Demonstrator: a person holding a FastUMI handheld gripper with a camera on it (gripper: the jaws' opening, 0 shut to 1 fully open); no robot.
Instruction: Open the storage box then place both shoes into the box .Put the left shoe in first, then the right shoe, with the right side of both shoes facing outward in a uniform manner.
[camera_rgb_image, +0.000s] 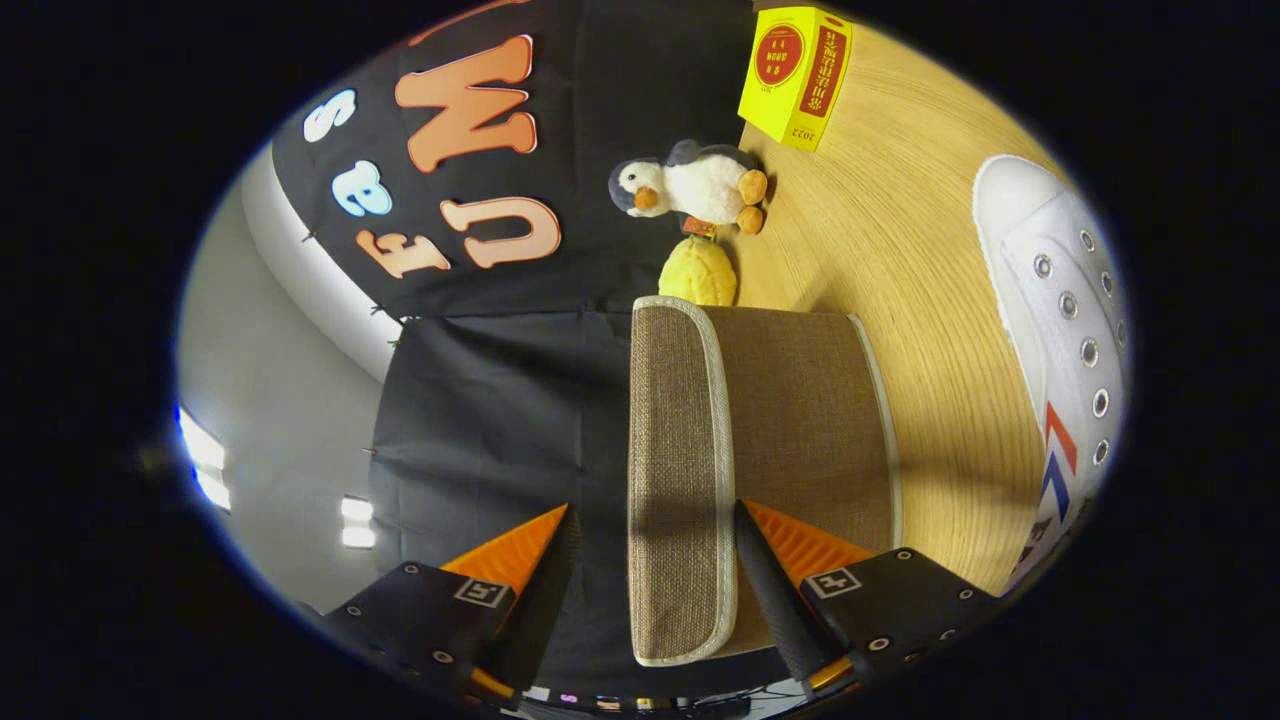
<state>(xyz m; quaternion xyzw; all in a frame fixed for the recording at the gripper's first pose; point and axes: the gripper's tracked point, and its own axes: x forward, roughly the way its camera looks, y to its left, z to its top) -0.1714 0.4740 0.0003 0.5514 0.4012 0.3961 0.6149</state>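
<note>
Gripper (655, 520) fingers spread, straddling woven brown fabric box lid (680, 480) with pale piping, not pressing it. Box (810, 420) on wood-grain table (900, 250). White canvas shoe (1060, 330), metal eyelets, beyond at frame's right. Plush penguin (690, 185), yellow carton (795, 70) upper centre.

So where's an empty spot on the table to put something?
The widest bare patch of the wooden table lies between the brown fabric storage box and the white shoe. It's crowded behind the box, where the penguin toy, yellow toy and yellow carton sit. The gripper straddles the box's lid flap, fingers open.
</note>
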